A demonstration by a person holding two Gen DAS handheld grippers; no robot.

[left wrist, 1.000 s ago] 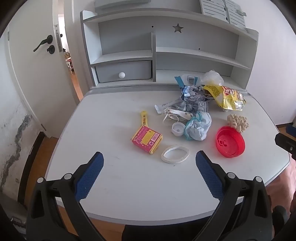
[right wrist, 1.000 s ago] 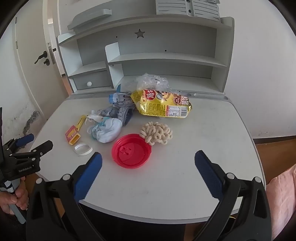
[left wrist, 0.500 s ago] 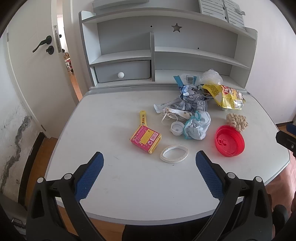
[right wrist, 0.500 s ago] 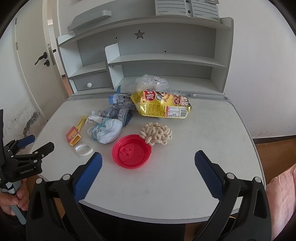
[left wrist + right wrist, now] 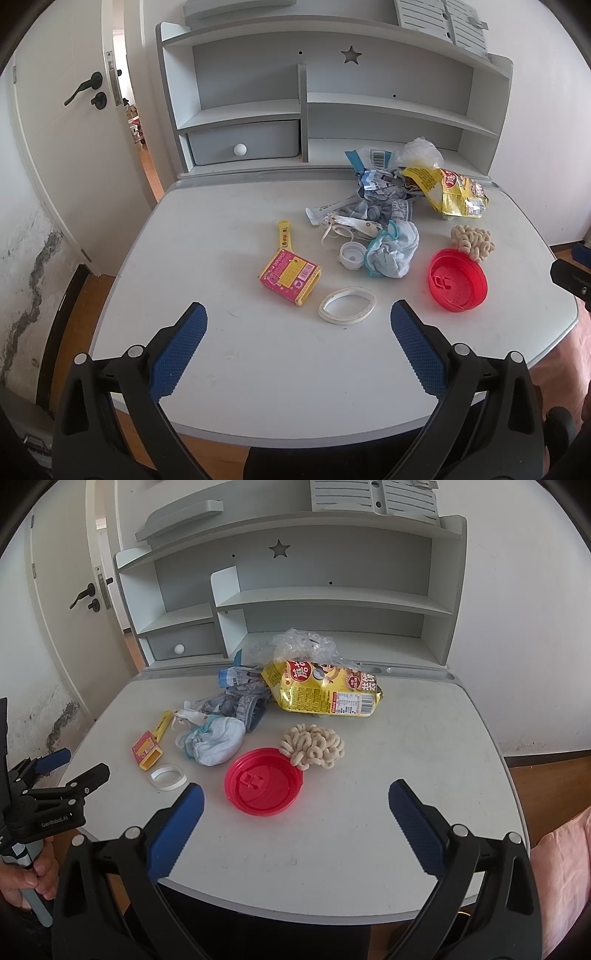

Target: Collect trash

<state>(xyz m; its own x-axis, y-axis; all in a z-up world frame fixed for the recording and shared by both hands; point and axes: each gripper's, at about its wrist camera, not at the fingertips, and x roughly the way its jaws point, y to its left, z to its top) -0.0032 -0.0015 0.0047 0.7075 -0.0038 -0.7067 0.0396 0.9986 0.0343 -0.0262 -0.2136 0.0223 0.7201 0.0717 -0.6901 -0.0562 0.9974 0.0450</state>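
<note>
Across the worktop [image 5: 258, 369] lies the trash, a red lid [image 5: 263, 781] beside the yellow snack bag [image 5: 325, 694], while the left hand-held gripper [image 5: 298, 343] and right hand-held gripper [image 5: 295, 821] hover wide apart, empty.

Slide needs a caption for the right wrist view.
Open right gripper above a white desk with a round red plastic lid, ring-shaped snacks, yellow snack bag.

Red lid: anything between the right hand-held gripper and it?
Nothing visible. The red lid lies on bare desk just beyond the open right hand-held gripper; the cereal rings touch its far edge, behind it.
</note>
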